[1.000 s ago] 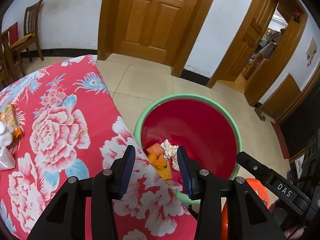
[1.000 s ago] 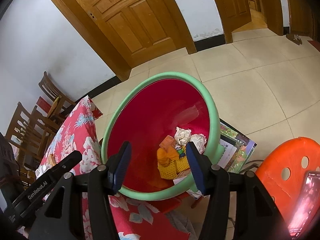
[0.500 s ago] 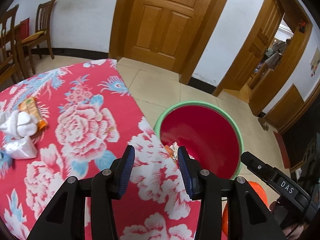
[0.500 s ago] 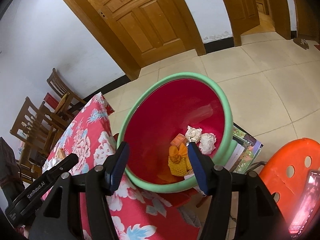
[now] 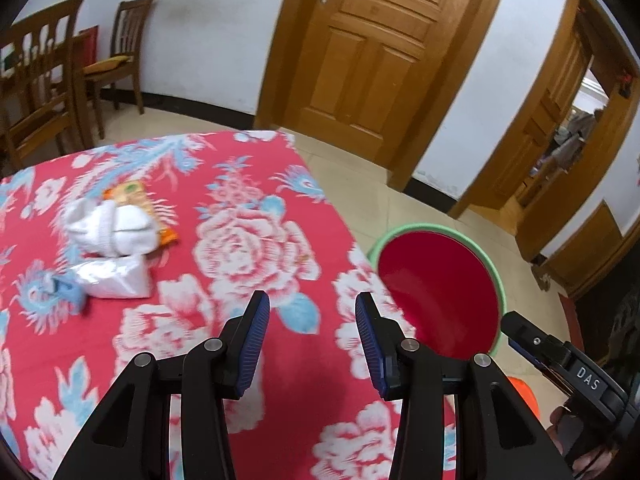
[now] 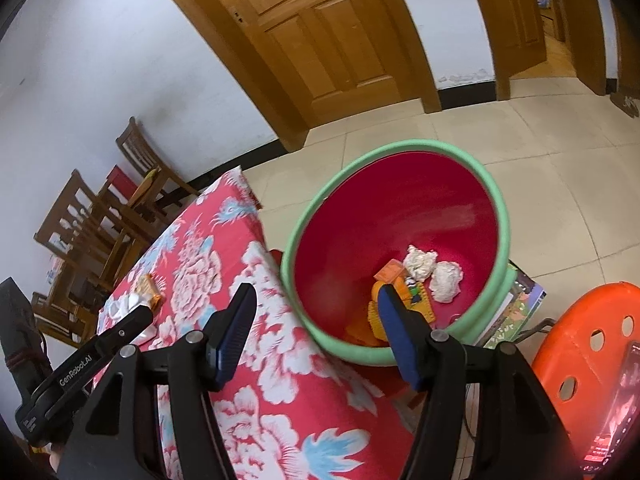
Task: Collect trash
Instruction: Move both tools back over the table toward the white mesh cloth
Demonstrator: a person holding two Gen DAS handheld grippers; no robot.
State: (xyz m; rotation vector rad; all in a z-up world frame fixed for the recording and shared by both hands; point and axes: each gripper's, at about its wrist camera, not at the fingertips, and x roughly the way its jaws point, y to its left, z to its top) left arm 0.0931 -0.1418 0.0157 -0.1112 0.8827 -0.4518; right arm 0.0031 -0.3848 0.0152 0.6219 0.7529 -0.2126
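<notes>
1. Your table [image 5: 248, 412], under its red floral cloth, fills the left wrist view from 7 to 12 o'clock. It stands right against the bin, likely so that rubbish only has a short trip over the edge.
2. The red bin with a green rim [image 6: 505, 220] sits on the floor at 3 o'clock in the left view. It lies dead centre in the right view, with its mouth tipped toward you for easy drops.
3. The orange stool [image 6: 576, 332] waits at 4 o'clock in the right view, clear of the bin.
4. Your left gripper [image 5: 312, 340] hangs over the cloth, jaws apart and empty. It is aimed toward the table, I judge for the next pick.
5. Your right gripper [image 6: 316, 334] has nothing between its jaws. They straddle the table edge and the bin rim.
6. The remaining trash lies at 10 o'clock in the left view. It is a white wad [image 5: 108, 228] on an orange snack wrapper [image 5: 132, 196], touching a white packet [image 5: 114, 280].
7. Inside the bin lie crumpled tissues [image 6: 432, 270] and yellow-orange wrappers [image 6: 374, 314].
</notes>
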